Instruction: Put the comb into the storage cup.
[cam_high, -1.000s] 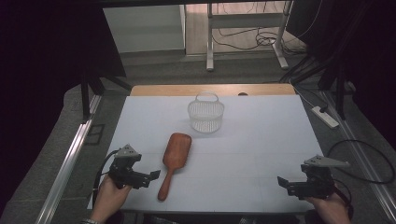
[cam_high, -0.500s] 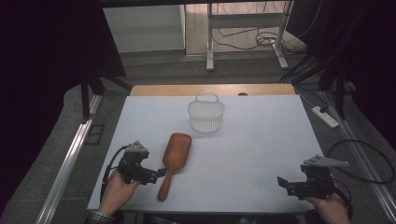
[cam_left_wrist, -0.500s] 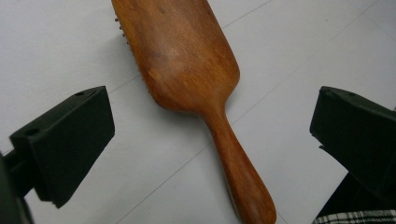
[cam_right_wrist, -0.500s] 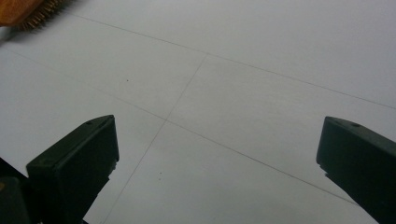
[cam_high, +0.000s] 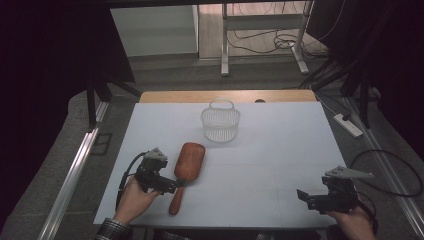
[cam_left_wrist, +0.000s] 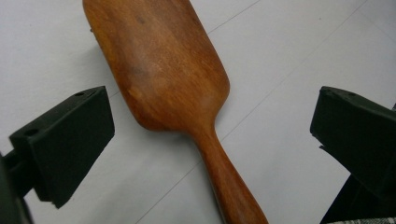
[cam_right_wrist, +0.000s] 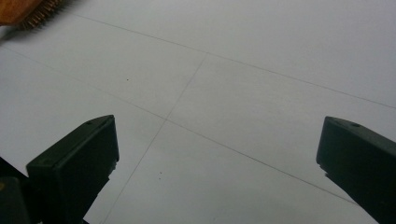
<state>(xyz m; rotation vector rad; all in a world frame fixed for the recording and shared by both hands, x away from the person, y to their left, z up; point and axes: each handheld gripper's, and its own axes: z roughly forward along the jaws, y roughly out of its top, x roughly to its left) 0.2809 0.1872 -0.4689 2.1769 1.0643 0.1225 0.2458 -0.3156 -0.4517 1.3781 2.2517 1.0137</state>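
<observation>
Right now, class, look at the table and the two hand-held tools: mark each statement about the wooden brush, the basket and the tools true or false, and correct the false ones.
1. The left tool is open, its jaws either side of the wooden hairbrush. True.
2. The hairbrush lies inside the white basket. False: it lies on the white table, apart from the basket and nearer the person.
3. The right tool is shut on the basket. False: it is open, holding nothing, near the table's front right.
4. The hairbrush lies wooden back up, bristles down. True.
5. The basket has tipped over. False: it stands upright.
</observation>
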